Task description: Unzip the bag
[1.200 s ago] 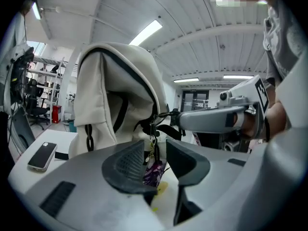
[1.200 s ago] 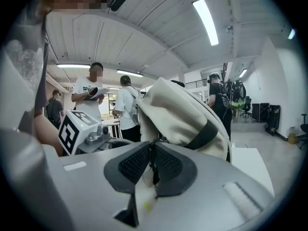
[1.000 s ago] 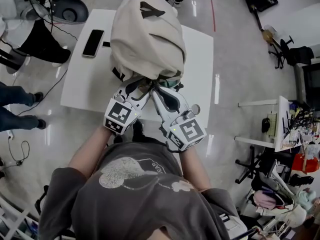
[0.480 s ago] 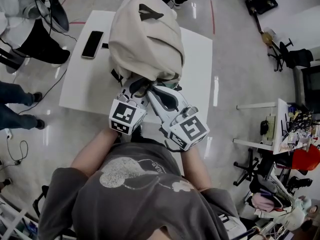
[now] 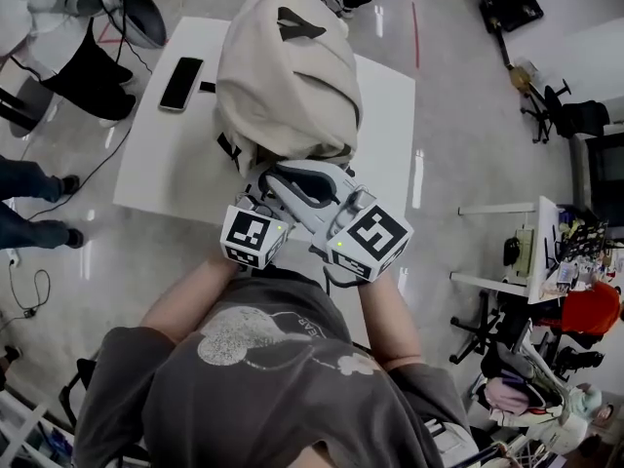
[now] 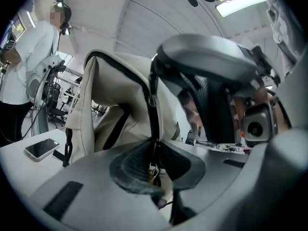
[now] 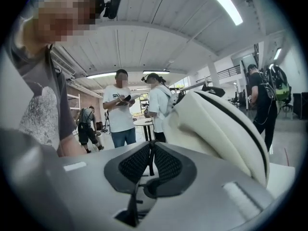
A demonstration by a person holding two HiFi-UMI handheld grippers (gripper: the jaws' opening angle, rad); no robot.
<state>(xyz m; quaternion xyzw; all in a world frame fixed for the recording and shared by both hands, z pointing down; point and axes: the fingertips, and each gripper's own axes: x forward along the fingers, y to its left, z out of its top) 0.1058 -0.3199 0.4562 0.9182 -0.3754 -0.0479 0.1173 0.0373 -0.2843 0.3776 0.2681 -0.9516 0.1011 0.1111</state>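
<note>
The beige bag [image 5: 288, 76] is stood upright on the white worktop [image 5: 161, 164], a phone [image 5: 181, 83] being laid just beside it. The left tool [image 6: 153, 146], whose jaws have just been closing, is seen pinched on the zipper pull [image 6: 152, 170] at the foot of the bag's dark zipper. The right tool [image 7: 150, 148] is held pressed together on a thin dark strip [image 7: 151, 160], with the bag at its right.
</note>
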